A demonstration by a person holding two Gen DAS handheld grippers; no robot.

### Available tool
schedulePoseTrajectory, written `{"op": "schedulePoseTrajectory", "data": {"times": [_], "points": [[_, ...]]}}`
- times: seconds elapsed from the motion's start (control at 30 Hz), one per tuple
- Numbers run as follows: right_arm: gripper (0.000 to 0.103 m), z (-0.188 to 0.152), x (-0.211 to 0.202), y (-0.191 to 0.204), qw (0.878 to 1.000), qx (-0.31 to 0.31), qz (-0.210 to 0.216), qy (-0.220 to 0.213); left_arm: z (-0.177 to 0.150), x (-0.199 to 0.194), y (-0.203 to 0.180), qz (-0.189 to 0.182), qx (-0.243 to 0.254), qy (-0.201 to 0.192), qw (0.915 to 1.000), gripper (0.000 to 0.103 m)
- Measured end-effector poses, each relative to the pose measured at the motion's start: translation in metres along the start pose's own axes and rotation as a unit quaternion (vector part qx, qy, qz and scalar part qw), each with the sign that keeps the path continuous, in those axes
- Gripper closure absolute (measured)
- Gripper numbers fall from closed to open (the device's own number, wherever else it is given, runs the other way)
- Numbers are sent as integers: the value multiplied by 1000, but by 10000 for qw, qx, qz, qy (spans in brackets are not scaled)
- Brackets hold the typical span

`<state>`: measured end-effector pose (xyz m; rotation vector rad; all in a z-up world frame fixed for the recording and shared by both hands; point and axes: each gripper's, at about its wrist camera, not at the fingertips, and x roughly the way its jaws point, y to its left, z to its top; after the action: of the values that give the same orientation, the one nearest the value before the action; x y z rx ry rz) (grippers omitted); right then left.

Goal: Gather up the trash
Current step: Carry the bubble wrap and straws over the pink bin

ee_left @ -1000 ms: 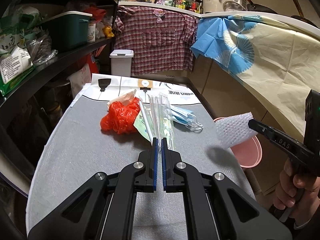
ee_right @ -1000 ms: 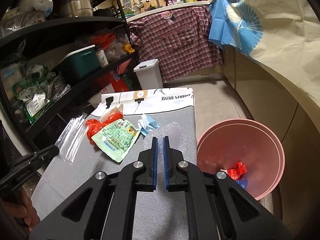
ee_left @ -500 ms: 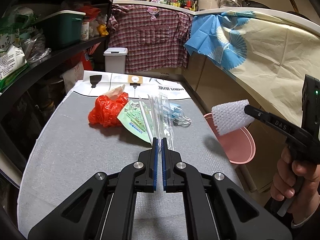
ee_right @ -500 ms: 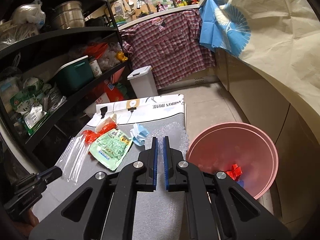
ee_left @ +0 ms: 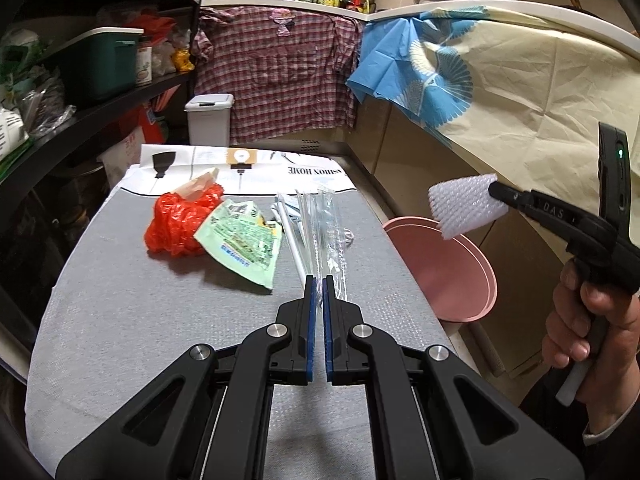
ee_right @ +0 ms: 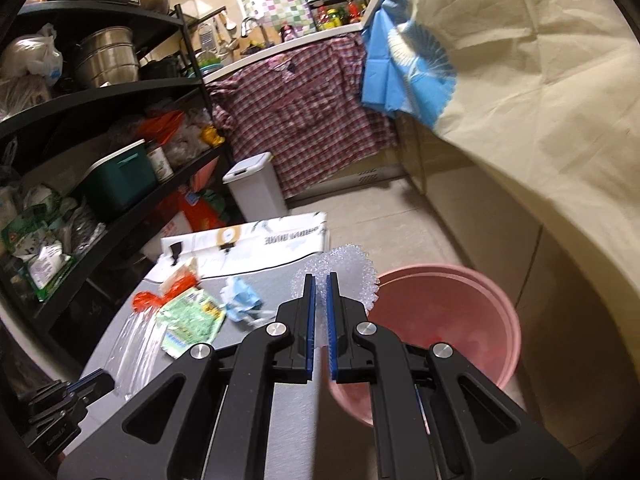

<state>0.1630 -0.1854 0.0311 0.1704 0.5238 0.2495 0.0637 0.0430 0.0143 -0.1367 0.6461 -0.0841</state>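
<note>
My right gripper (ee_right: 319, 280) is pinching a piece of bubble wrap (ee_right: 352, 266) between its blue pads. The wrap is hanging in the air, past the right edge of the grey table (ee_left: 120, 320) and over the rim of the pink bin (ee_right: 460, 320). The bin is sitting on the floor, tight against that table edge. Its mouth is wide open, and I am seeing only a blurry red patch deep inside it.

My left gripper (ee_left: 319, 280) is squeezing the near ends of some clear plastic sleeves (ee_left: 324, 236). The jaws are almost closed on them. The sleeves are stretching away from me over the table, and whether they are touching it I cannot tell. A white straw (ee_left: 292, 240) is lying just beside them.

To the left of the sleeves, a green packet (ee_left: 244, 244) is lying flat. A crumpled red bag (ee_left: 176, 220) is touching its far side. A blue face mask (ee_right: 244, 300) is sitting behind the sleeves.

The near half of the table is bare and gives me room to move. At the far end, a printed white sheet (ee_left: 256, 164) is lying on the table top. A white lidded bin (ee_left: 208, 120) is standing on the floor beyond it. Dark shelves (ee_left: 80, 112) are crowding the left side. A cloth-covered counter (ee_left: 520, 100) is running along the right, behind the pink bin.
</note>
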Motion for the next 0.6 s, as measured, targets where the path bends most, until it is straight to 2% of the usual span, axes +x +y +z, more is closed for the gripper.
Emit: {"op": "schedulePoseTrajectory", "data": {"times": [0.2,0.6], "points": [[97,13,0,-30,9994,167,-291,-132,5,12,-12,-107,92,75,9999,100],[97,22,20,-73,9965,487,-670,-94,25,50,-52,-487,261,109,9984,100]]}}
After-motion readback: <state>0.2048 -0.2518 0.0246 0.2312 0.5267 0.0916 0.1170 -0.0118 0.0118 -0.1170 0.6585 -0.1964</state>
